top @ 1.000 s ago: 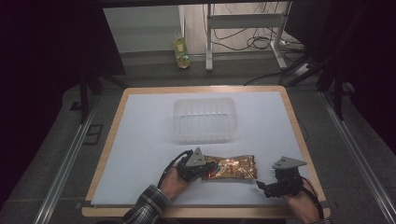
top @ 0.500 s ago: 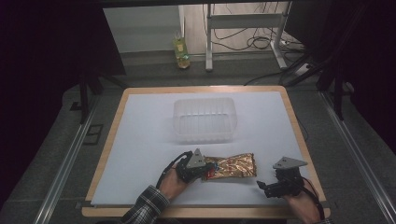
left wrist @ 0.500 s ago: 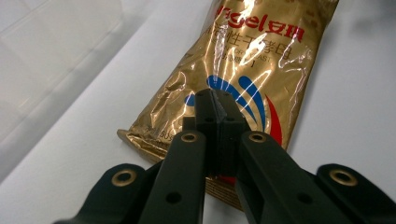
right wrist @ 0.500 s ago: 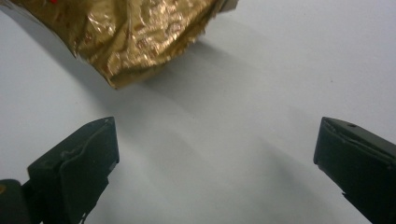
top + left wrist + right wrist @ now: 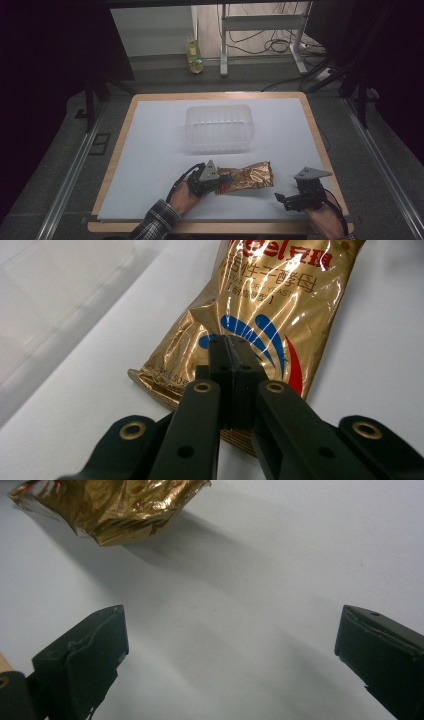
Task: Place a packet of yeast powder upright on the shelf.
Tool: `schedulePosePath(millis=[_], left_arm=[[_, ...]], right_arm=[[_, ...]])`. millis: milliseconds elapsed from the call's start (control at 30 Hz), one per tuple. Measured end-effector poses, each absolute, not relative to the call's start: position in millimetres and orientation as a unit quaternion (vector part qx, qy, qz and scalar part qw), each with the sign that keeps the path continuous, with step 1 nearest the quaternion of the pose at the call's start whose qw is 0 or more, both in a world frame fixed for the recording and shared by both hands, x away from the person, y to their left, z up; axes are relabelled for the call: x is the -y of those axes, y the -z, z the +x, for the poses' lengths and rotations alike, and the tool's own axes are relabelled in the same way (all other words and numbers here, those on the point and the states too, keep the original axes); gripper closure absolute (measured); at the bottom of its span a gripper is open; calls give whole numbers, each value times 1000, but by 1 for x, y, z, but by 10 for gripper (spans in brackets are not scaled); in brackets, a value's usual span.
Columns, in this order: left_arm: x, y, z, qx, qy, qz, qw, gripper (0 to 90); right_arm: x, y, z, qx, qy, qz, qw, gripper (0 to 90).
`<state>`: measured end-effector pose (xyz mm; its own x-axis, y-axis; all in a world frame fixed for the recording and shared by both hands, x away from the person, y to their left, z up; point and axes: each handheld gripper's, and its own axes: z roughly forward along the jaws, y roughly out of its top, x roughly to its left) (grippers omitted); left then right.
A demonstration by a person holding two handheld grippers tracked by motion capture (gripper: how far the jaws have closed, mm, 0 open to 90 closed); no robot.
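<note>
Right now, nearest the person's edge of the table, the right gripper [image 5: 281, 199] sits low over the white sheet [image 5: 150, 150] with its jaws spread wide and nothing between them; it has kept its place over the last second, well apart from the packet's far end. Beside it, toward the left, the left gripper [image 5: 216, 184] is clamped tight on the crimped end of the shiny gold foil packet [image 5: 247, 175] printed with blue and red swooshes, its pads [image 5: 231, 362] pressed together on the foil. Compared with a second ago little has shifted: the packet lies in nearly the same spot on the sheet, perhaps turned a touch, so the pinch looks settled rather than still being sought. I'd judge the lift is what comes next, likely toward the clear ribbed plastic tub [image 5: 220, 127] standing empty farther back at mid-table. Beyond the board, a yellowish bottle [image 5: 194, 55] stands on the floor.
</note>
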<state>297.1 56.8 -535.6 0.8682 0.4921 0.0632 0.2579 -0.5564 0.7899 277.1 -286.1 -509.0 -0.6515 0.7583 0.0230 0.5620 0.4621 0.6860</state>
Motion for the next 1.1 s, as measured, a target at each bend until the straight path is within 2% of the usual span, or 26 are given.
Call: schedulePosePath(millis=[333, 667, 1100], left_arm=[[-57, 536, 296, -212, -144, 873, 414, 898], [-57, 536, 296, -218, -141, 871, 417, 898], [-57, 537, 296, -216, -145, 871, 417, 898]], right_arm=[[284, 507, 280, -840, -345, 407, 103, 8], [275, 496, 288, -826, -368, 425, 38, 13], [260, 488, 298, -828, -377, 414, 20, 96]])
